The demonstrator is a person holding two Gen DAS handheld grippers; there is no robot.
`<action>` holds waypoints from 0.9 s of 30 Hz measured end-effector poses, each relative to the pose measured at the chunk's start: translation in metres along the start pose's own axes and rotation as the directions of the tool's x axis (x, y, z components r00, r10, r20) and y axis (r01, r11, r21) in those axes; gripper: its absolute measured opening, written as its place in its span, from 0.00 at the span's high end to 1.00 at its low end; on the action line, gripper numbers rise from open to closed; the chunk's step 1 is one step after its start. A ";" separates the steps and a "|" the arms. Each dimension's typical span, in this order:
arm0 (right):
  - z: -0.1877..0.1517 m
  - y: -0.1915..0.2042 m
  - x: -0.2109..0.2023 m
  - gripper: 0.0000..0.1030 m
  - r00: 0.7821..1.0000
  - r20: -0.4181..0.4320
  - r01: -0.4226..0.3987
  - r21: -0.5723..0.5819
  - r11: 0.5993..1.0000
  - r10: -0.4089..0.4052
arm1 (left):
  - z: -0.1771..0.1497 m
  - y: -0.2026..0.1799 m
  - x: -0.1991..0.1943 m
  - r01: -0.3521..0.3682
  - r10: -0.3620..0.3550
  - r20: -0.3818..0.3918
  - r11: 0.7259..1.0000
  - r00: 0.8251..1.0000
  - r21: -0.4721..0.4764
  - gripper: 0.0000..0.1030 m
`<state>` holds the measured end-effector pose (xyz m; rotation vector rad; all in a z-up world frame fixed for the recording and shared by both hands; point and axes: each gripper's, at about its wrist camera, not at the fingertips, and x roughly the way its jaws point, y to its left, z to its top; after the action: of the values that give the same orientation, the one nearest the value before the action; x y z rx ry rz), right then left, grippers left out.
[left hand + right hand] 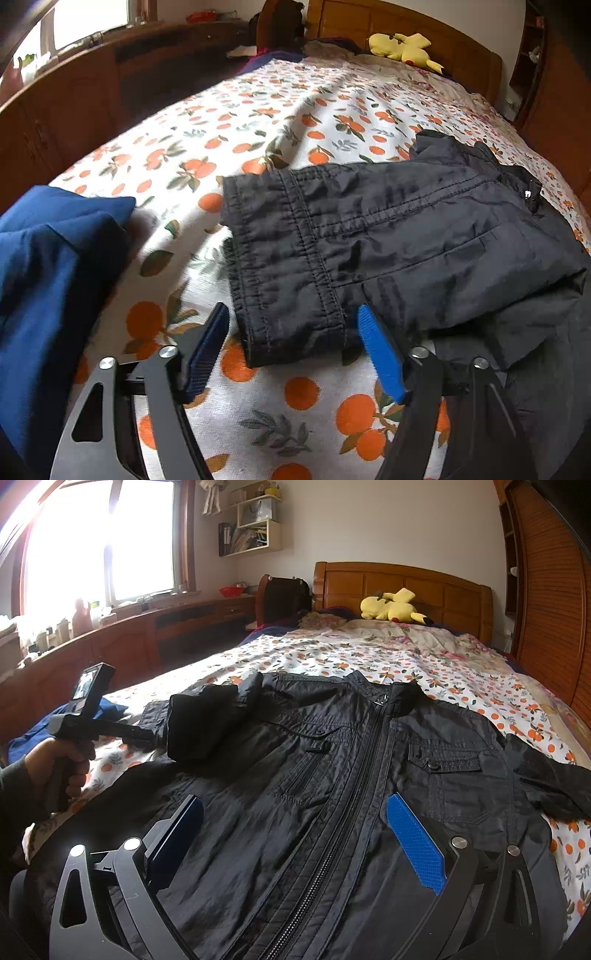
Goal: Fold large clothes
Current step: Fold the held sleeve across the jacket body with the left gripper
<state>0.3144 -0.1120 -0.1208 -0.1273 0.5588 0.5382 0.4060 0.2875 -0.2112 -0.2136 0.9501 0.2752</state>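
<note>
A black zip-up jacket lies front up on the orange-print bedsheet. One sleeve is folded across it, with the cuff pointing toward me. My left gripper is open, its blue pads on either side of the cuff and not pressing it. In the right wrist view a hand holds the left tool, and the sleeve hides its fingers. My right gripper stands open over the jacket's lower front, astride the zipper, with nothing pinched.
A blue garment is heaped on the bed left of the cuff. A yellow plush toy lies by the wooden headboard. Low wooden cabinets run under the window on the left, and a slatted wardrobe stands on the right.
</note>
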 end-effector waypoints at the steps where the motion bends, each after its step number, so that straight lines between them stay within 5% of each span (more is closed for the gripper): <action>1: 0.000 -0.001 0.000 0.06 1.000 0.001 0.000 0.000 1.000 0.000 | 0.000 -0.001 0.001 -0.005 0.005 -0.002 1.000 1.000 0.001 0.35; 8: -0.001 -0.004 -0.007 0.06 1.000 0.007 0.007 0.000 1.000 -0.007 | -0.001 -0.015 0.001 -0.008 0.009 -0.015 0.999 1.000 0.042 0.57; 12: 0.001 -0.007 -0.013 0.06 1.000 0.015 0.012 0.002 1.000 -0.012 | -0.002 -0.029 -0.007 -0.012 0.013 -0.009 0.997 1.000 0.082 0.81; 19: 0.002 -0.014 -0.030 0.06 0.999 0.045 0.019 0.009 1.000 -0.019 | 0.002 -0.070 -0.062 -0.019 0.001 0.118 0.988 0.993 0.154 0.86; 27: -0.001 -0.027 -0.048 0.06 0.997 0.065 0.051 0.017 0.999 -0.052 | -0.005 -0.136 -0.150 0.072 -0.136 0.255 0.967 0.957 0.245 0.86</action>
<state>0.2933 -0.1567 -0.0969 -0.1083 0.4947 0.4863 0.3632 0.1367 -0.0828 -0.0077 0.6895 0.0892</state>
